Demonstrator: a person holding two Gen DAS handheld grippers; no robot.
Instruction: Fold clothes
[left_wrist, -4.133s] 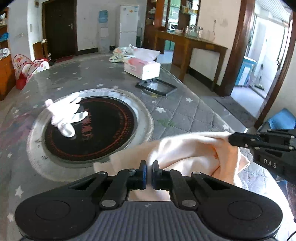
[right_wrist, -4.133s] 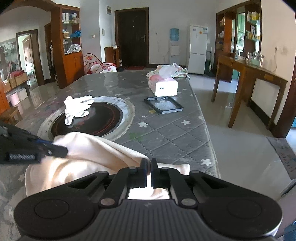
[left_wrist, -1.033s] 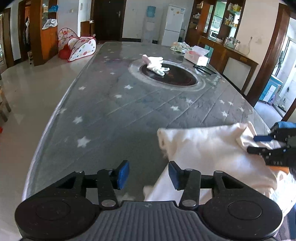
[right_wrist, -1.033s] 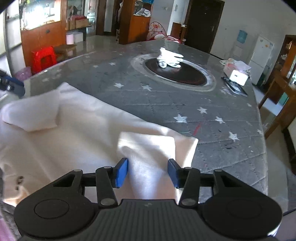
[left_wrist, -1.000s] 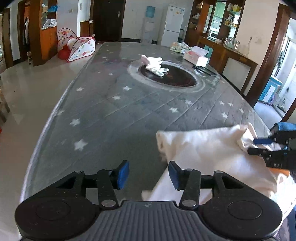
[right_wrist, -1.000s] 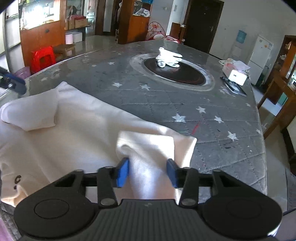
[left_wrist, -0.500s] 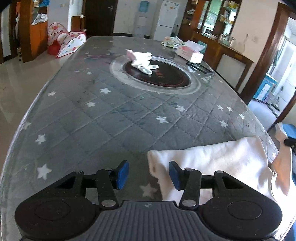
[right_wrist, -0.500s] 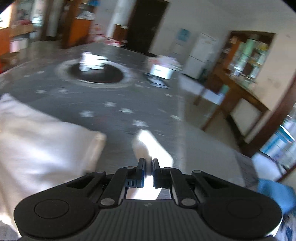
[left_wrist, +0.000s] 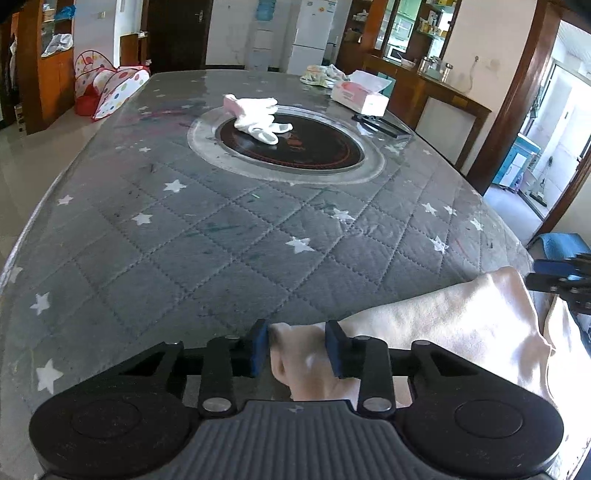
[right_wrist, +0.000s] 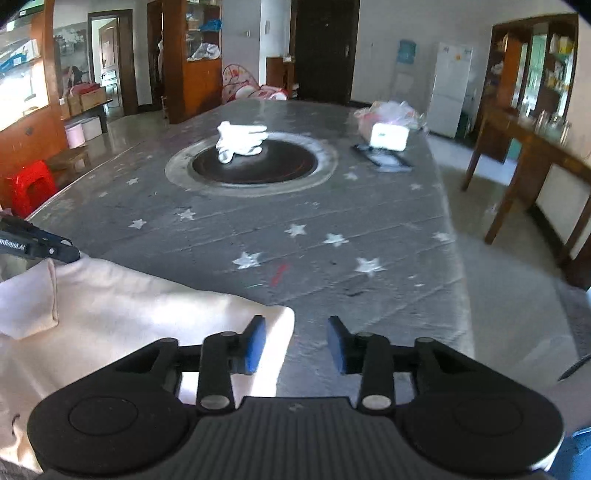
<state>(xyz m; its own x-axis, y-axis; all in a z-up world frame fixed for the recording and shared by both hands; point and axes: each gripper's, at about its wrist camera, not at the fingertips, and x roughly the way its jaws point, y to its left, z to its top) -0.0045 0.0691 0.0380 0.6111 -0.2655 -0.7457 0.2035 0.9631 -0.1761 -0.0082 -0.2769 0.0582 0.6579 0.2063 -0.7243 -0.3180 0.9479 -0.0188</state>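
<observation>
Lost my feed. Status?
Left gripper open, garment corner between its fingers. Right gripper open, beside the garment edge. Gloves far off, nothing blocking.

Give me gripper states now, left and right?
Left gripper: open, garment corner between its fingers, not clamped.
Right gripper: open, holding nothing; garment edge beside its left finger.

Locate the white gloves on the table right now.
In both wrist views the white gloves lie mid-table on the far-left rim of the round dark hob, far beyond the cream garment.
</observation>
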